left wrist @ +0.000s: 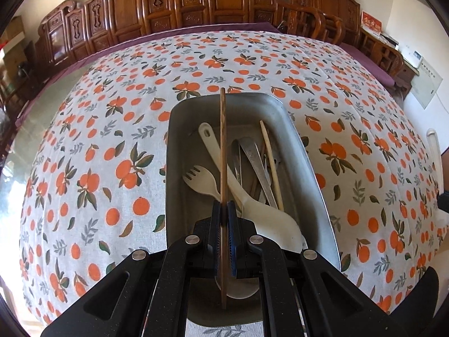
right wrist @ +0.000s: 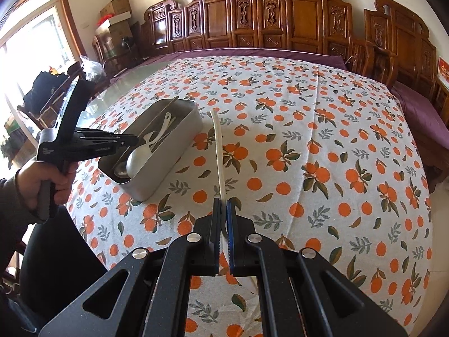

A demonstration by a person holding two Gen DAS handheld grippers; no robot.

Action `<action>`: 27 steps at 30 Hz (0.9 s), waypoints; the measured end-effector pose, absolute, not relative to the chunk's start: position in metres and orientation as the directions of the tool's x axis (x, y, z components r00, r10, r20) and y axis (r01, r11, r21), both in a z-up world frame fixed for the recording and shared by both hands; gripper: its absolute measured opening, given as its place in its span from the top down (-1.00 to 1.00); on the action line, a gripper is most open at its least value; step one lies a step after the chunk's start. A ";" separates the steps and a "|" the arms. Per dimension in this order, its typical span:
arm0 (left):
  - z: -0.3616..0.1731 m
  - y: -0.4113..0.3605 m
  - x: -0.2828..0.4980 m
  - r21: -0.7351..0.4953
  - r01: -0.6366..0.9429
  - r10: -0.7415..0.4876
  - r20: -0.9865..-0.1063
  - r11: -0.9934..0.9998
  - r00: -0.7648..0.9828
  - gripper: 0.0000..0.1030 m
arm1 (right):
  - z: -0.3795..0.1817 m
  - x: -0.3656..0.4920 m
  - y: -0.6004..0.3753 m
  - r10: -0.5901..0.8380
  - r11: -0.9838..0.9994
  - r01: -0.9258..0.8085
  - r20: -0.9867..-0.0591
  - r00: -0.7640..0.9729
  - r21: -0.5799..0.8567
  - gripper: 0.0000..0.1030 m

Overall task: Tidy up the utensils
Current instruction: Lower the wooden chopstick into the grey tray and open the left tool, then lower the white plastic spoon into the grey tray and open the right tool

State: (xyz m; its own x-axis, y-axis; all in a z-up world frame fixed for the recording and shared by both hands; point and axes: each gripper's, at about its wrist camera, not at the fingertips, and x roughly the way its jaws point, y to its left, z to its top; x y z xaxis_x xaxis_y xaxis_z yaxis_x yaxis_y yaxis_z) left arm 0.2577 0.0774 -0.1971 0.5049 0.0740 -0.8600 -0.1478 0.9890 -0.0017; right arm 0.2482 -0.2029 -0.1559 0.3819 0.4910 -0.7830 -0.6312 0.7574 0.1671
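Left gripper (left wrist: 224, 210) clamped on dark wooden chopstick (left wrist: 223, 140), pointing 12 o'clock above metal utensil tray (left wrist: 174, 151); right gripper (right wrist: 223, 210) clamped on white utensil handle (right wrist: 219, 151), tray at 10 o'clock

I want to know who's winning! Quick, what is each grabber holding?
Left gripper: closed on a brown chopstick over the metal tray.
Right gripper: closed on a white utensil, above the tablecloth.
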 end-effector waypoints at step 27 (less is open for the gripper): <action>-0.145 0.108 0.219 -0.041 -0.127 0.043 -0.804 0.991 0.593 0.51 | -0.132 0.252 -0.090 0.579 0.704 -0.663 -0.745 0.331 0.253 0.90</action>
State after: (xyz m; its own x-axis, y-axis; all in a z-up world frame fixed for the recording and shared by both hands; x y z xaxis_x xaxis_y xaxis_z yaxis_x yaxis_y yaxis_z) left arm 0.2188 0.1078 -0.1451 0.5935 0.0431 -0.8037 -0.1273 0.9910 -0.0409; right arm 0.2517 -0.0901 -0.1318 0.3311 0.5793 -0.7448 -0.6633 0.7043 0.2529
